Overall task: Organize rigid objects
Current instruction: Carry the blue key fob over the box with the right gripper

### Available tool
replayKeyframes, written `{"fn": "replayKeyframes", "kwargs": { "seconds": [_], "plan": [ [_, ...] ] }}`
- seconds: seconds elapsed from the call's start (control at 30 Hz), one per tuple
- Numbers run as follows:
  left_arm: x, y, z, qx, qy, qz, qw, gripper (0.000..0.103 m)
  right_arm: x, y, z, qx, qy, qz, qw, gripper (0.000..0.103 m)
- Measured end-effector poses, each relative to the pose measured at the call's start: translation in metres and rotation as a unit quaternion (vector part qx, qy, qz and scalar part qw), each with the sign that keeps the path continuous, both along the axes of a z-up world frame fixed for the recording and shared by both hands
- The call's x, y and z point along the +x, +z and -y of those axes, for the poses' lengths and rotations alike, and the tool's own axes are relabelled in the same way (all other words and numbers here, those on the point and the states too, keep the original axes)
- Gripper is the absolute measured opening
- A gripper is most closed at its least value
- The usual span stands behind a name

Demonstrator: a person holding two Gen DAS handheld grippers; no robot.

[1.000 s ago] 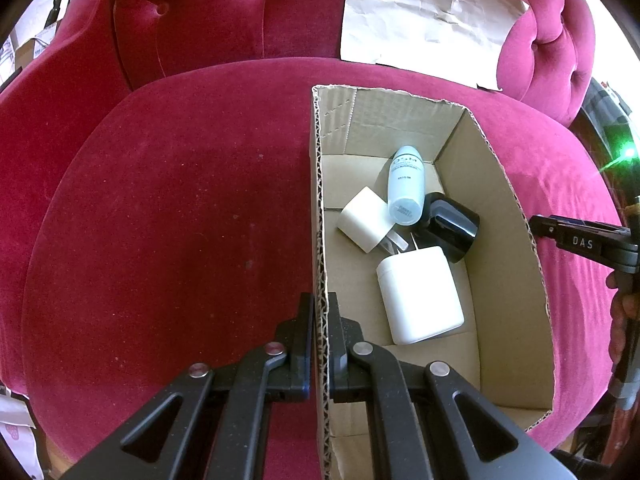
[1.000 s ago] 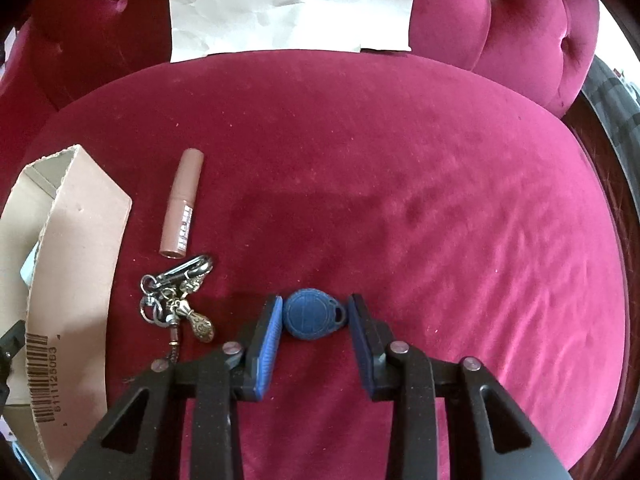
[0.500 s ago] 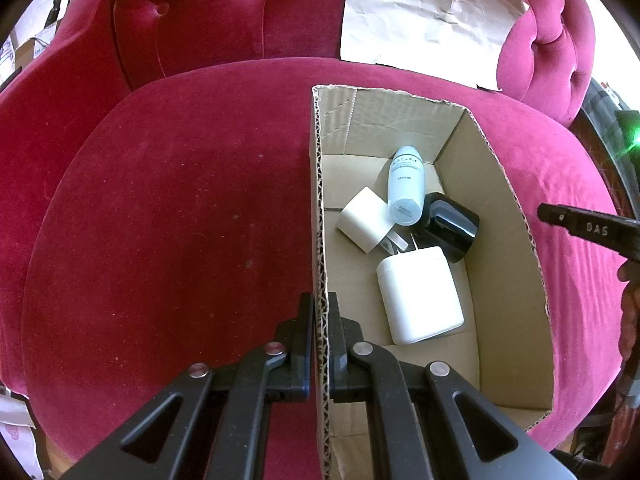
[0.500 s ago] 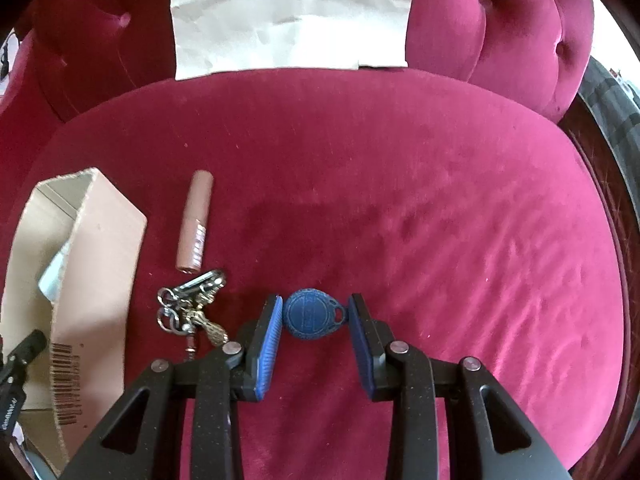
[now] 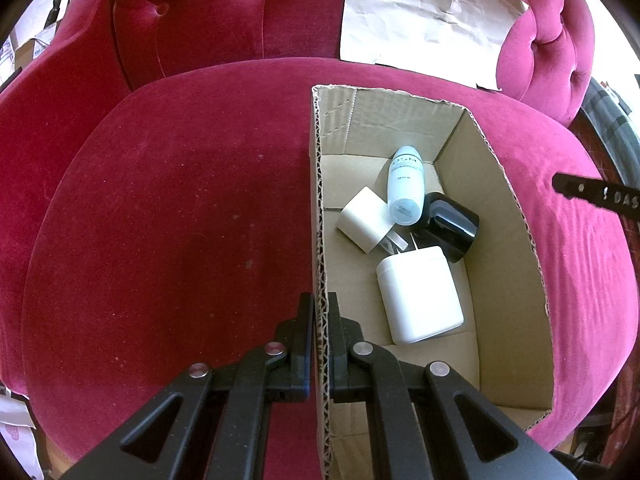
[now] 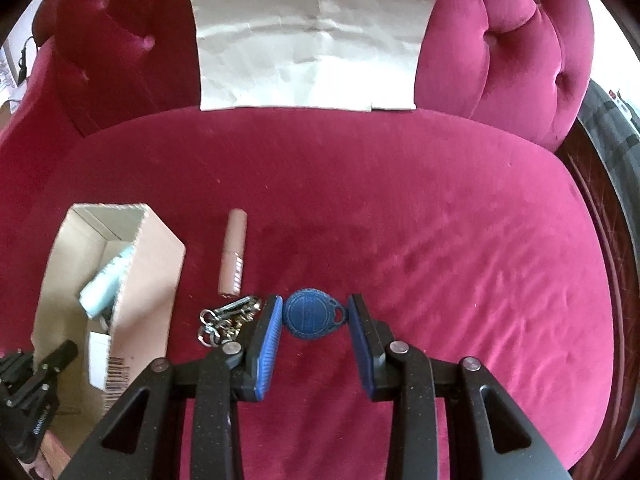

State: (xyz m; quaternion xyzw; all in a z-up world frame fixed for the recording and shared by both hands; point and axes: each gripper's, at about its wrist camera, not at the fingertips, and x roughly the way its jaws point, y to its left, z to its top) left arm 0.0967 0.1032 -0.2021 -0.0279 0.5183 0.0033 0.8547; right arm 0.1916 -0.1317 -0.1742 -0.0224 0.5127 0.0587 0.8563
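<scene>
My left gripper (image 5: 320,312) is shut on the left wall of an open cardboard box (image 5: 319,200) on the red velvet seat. Inside lie a white jar (image 5: 420,296), a black jar (image 5: 450,226), a white bottle (image 5: 405,186) and a small white cube (image 5: 365,224). My right gripper (image 6: 314,320) is shut on a blue key fob (image 6: 310,314) and holds it above the seat. A pink tube (image 6: 233,258) and a bunch of keys (image 6: 226,318) lie on the seat just left of it. The box (image 6: 148,272) stands further left.
A sheet of pale paper (image 6: 312,36) leans on the tufted backrest. The seat's right half (image 6: 460,260) is bare velvet. The right gripper's edge (image 5: 596,196) shows at the right of the left wrist view. The left gripper's body (image 6: 32,392) shows beside the box.
My right gripper has lifted with the blue fob, so the tube, keys and box look further away and more of the box interior shows. The left gripper has not moved.
</scene>
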Motion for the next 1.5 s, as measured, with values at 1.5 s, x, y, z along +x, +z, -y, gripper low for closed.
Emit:
{"fn": "replayKeyframes", "kwargs": {
  "seconds": [1.5],
  "plan": [
    [0.0,0.0,0.0,0.0,0.0,0.0,1.0,0.005,-0.038,0.043,-0.129,0.064,0.187,0.058,0.979,0.035]
  ]
}}
